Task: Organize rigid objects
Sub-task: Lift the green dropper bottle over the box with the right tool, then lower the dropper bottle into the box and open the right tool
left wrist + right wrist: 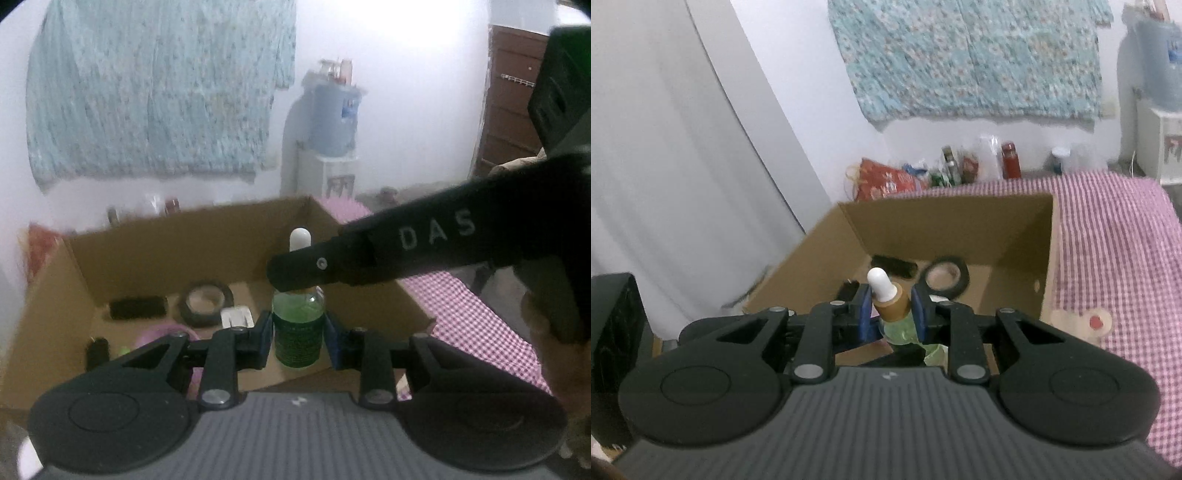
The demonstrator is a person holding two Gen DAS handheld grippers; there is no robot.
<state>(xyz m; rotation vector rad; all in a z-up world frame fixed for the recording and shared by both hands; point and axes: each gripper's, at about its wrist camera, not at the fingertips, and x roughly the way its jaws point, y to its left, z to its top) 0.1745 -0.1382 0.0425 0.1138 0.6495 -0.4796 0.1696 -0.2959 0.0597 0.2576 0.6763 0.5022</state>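
The dropper bottle [298,332] sits upright between the blue pads of the left gripper [298,334], which pinch its green glass body from both sides, over the near edge of an open cardboard box [155,254]. In the left wrist view its white rubber bulb pokes up at 12 o'clock from the body, but the collar below the bulb is hidden behind a black finger of the right gripper [295,273], which reaches in from 3 o'clock. White letters "DAS" run along that black arm; anything further is cut off. The bottle carries a dark green label whose print is too blurred to read. Inside the box, at 9 to 10 o'clock from the bottle, lie a roll of dark tape [207,301], a black oblong thing [138,308] and some small items I cannot make out. A pink checked cloth [476,325] covers the surface at 3 o'clock.

In the right wrist view the right gripper [893,314] is closed on the bottle's [893,310] brown collar, its 2 blue pads pressing either side just under the white bulb. The bulb leans toward 11 o'clock. Most of the green body is hidden below the fingers; only a pale green patch shows. Beyond, at 12 to 1 o'clock, the same box [953,229] holds the tape roll [945,277]. Bottles and a red patterned bag [886,181] stand blurred along the wall at 12 o'clock.
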